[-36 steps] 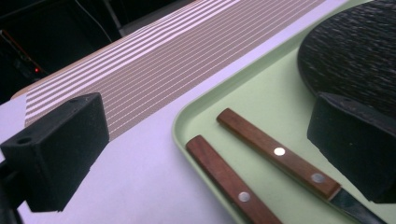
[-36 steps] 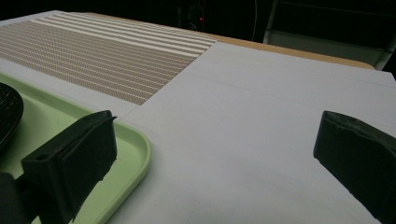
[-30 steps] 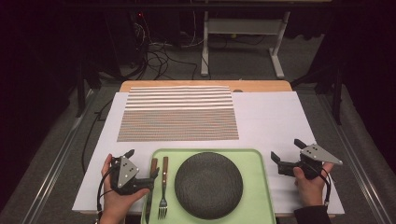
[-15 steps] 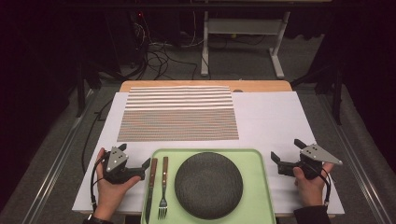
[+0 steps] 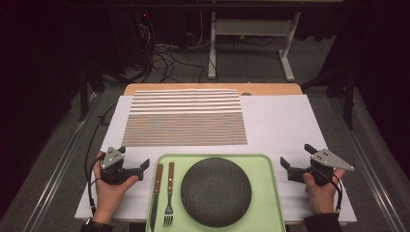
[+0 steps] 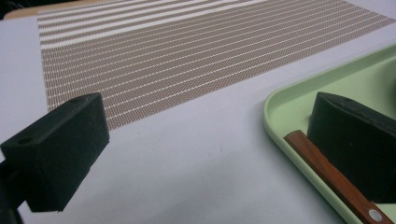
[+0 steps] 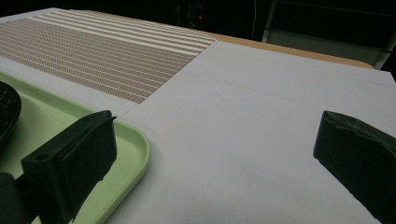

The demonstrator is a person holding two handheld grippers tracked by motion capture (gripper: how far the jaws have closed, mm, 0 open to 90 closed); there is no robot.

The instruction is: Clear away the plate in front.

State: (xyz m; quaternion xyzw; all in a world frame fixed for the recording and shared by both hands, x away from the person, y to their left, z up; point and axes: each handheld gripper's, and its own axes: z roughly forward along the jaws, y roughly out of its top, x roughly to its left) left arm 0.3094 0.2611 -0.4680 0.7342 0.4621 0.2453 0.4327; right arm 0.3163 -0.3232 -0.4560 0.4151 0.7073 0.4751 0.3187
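Since the earlier frames my left gripper [image 5: 134, 164] has swung from facing up-table to facing right, toward the tray's left rim; the right gripper [image 5: 296, 162] has not shifted. Left jaws apart, holding nothing: in the left gripper view one jaw hangs over the white sheet [image 5: 285, 121], the other sits over the green tray [image 5: 263, 166], just beside the wooden handle of the knife [image 5: 155, 193]. Knife lies along the tray's left edge, the fork [image 5: 169, 195] parallel just right of it, the dark round plate [image 5: 216, 191] in the tray's middle. Right jaws also wide apart and empty, near the tray's right rim, above the sheet. Striped placemat [image 5: 186, 117] lies beyond the tray, untouched.
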